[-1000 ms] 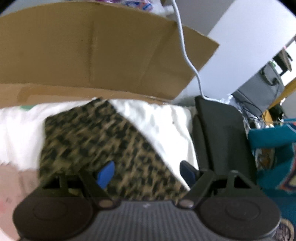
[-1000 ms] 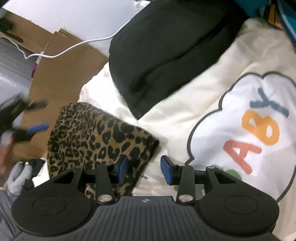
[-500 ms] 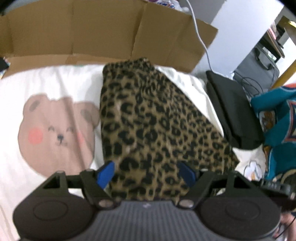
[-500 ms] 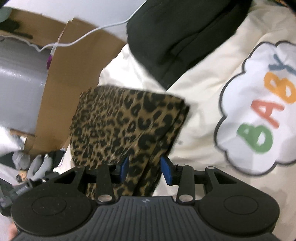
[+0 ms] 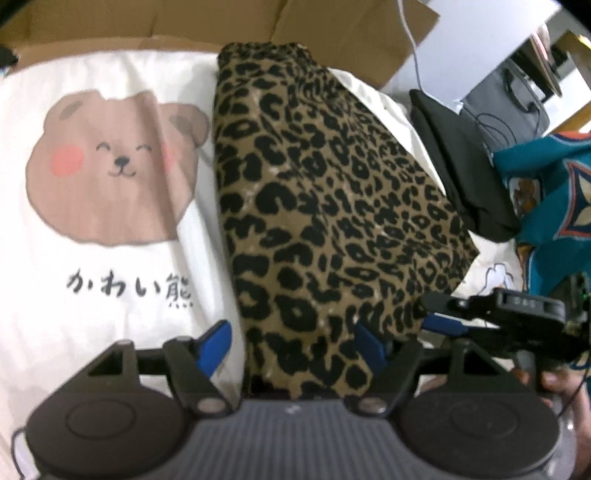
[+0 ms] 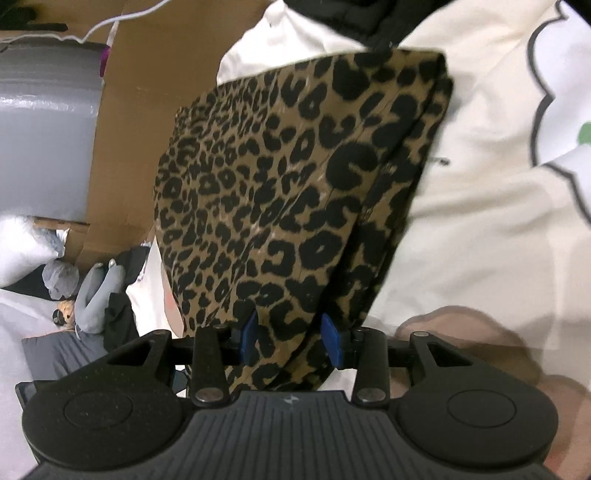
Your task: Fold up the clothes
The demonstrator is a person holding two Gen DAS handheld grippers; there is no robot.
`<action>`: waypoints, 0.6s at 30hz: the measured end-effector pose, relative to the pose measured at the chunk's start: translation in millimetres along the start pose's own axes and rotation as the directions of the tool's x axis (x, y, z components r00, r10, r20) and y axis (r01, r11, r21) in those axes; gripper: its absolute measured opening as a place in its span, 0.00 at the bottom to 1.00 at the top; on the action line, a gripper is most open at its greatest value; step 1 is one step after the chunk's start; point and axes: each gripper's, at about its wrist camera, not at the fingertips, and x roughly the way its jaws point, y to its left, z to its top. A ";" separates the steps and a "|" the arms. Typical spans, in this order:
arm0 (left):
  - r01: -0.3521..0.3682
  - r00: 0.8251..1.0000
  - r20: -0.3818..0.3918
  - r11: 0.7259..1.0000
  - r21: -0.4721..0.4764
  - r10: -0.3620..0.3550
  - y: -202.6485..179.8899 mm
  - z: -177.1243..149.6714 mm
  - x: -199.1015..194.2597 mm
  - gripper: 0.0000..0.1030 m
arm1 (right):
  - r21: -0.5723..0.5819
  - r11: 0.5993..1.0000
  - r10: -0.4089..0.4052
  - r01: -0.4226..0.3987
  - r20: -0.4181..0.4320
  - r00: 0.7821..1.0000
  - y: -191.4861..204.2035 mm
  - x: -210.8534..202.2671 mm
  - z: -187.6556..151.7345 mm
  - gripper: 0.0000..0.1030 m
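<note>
A cream-white printed cover (image 5: pixel 110 302) spreads over the work surface, with brown cardboard sheets (image 5: pixel 351 33) standing along its far edge. On the cover lies the folded leopard-print garment (image 5: pixel 325 206), a long tan-and-black panel running from the cardboard toward the cameras; in the right wrist view its stacked layers show along the right edge (image 6: pixel 402 192).

The left hand-held gripper (image 5: pixel 291 345) has its blue fingers spread wide; the near end of the garment lies between them, and neither pad visibly presses it. The right hand-held gripper (image 6: pixel 290 332) holds its blue fingers at a narrow gap, with the garment's near corner bunched between them, and they appear to pinch the fabric. In the left wrist view it reaches in from the right to the garment's near right edge (image 5: pixel 495 314).

A brown bear face print (image 5: pixel 118 166) with dark Japanese lettering below sits left of the garment. Right of it lie a folded black garment (image 5: pixel 461 162) and a teal patterned cloth (image 5: pixel 554 192). A white cable (image 5: pixel 412 40) hangs over the cardboard.
</note>
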 end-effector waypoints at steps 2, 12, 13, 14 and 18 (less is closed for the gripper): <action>-0.002 1.000 0.003 1.000 -0.006 0.002 3.1 -1.6 0.3 0.73 | 0.049 0.999 0.001 -0.002 0.020 1.000 -4.9 1.8 3.6 0.27; -0.014 0.999 -0.036 1.000 -0.020 0.013 15.0 -21.3 -3.6 0.73 | 0.089 0.995 0.031 -0.048 0.181 0.983 2.7 -26.0 24.5 0.16; -0.017 0.999 -0.042 1.000 -0.026 0.016 16.5 -23.4 -3.4 0.73 | 0.080 0.996 0.021 -0.036 0.185 0.983 3.5 -27.2 25.2 0.15; -0.019 0.999 -0.046 0.999 -0.028 0.017 17.1 -25.1 -3.3 0.73 | 0.070 0.997 0.005 -0.018 0.186 0.983 4.3 -27.7 25.2 0.11; -0.011 0.998 -0.055 1.000 -0.022 0.009 15.8 -30.8 -4.2 0.70 | 0.055 0.995 -0.095 0.087 0.181 0.979 1.9 -27.8 23.4 0.00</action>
